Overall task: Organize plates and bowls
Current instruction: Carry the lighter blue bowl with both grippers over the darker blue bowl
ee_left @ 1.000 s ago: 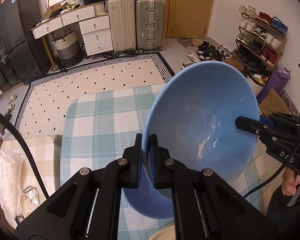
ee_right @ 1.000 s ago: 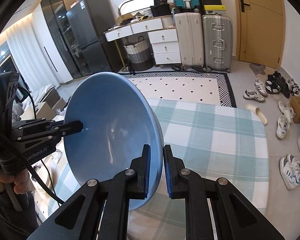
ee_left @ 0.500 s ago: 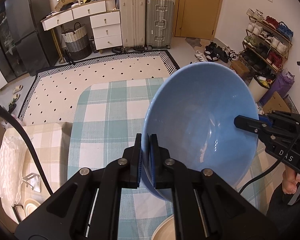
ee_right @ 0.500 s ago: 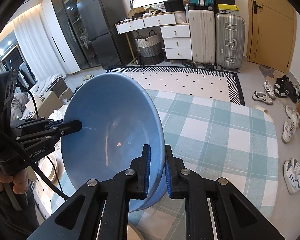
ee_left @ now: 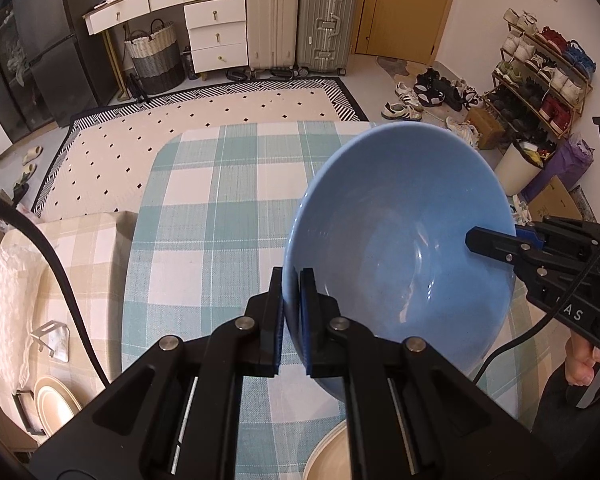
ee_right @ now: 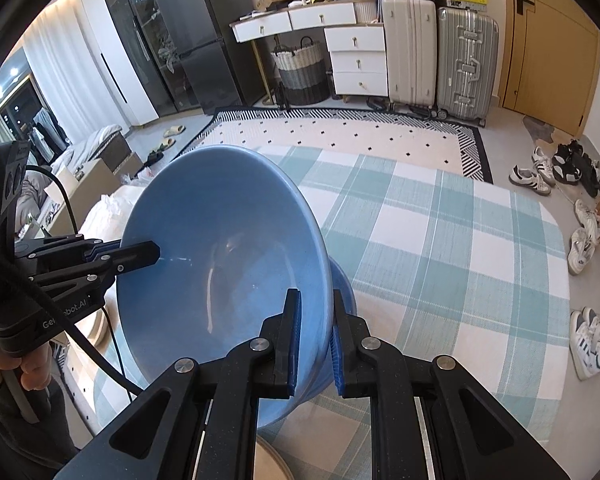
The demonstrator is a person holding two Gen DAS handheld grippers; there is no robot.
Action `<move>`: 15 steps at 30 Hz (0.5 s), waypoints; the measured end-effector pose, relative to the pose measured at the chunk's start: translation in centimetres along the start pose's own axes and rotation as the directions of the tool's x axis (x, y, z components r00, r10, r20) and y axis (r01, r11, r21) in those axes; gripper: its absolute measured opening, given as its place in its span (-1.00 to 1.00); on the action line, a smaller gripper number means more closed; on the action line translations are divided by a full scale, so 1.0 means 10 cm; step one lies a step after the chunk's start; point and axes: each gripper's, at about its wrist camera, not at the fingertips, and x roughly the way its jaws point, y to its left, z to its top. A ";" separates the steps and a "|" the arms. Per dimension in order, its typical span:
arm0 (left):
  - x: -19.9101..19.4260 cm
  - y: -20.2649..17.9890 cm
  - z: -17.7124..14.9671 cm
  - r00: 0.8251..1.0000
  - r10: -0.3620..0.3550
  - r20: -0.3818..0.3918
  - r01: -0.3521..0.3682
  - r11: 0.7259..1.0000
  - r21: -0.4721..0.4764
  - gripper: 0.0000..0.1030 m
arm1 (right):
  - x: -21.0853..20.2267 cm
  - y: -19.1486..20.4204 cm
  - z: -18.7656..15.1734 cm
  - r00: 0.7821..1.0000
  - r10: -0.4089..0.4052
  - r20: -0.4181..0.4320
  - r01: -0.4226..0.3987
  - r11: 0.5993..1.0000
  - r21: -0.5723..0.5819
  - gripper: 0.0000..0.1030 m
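Observation:
A large blue bowl (ee_left: 400,248) is held in the air over the checked tablecloth (ee_left: 204,216), clamped at opposite rims by both grippers. My left gripper (ee_left: 291,316) is shut on its near rim. My right gripper (ee_right: 314,332) is shut on the opposite rim of the same bowl (ee_right: 220,248). In the right wrist view the bowl's foot sits close above the tablecloth (ee_right: 440,240). A cream plate's edge (ee_left: 328,456) shows under the left gripper, and also in the right wrist view (ee_right: 270,464).
A cream dish (ee_left: 56,404) stands in a rack on the side bench at lower left. Beyond the table lie a patterned rug (ee_left: 204,112), suitcases (ee_left: 300,16), a drawer unit (ee_left: 216,28) and a shoe rack (ee_left: 540,68).
Both grippers have lowered the blue bowl and drawn it back toward the near edge of the table. More of the tablecloth shows beyond it. Both grips are unchanged.

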 end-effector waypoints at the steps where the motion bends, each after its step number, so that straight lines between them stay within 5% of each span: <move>1: 0.04 0.00 -0.02 1.000 0.002 -0.005 -0.002 1.000 0.000 -0.92 | 0.03 -0.01 -0.02 1.000 0.002 -0.007 -0.002 1.000 0.001 -0.74; 15: 0.53 0.11 -0.12 0.999 -0.003 -0.052 0.002 1.000 -0.011 -0.92 | 0.34 -0.03 -0.13 0.998 -0.008 -0.060 0.008 1.000 -0.004 -0.74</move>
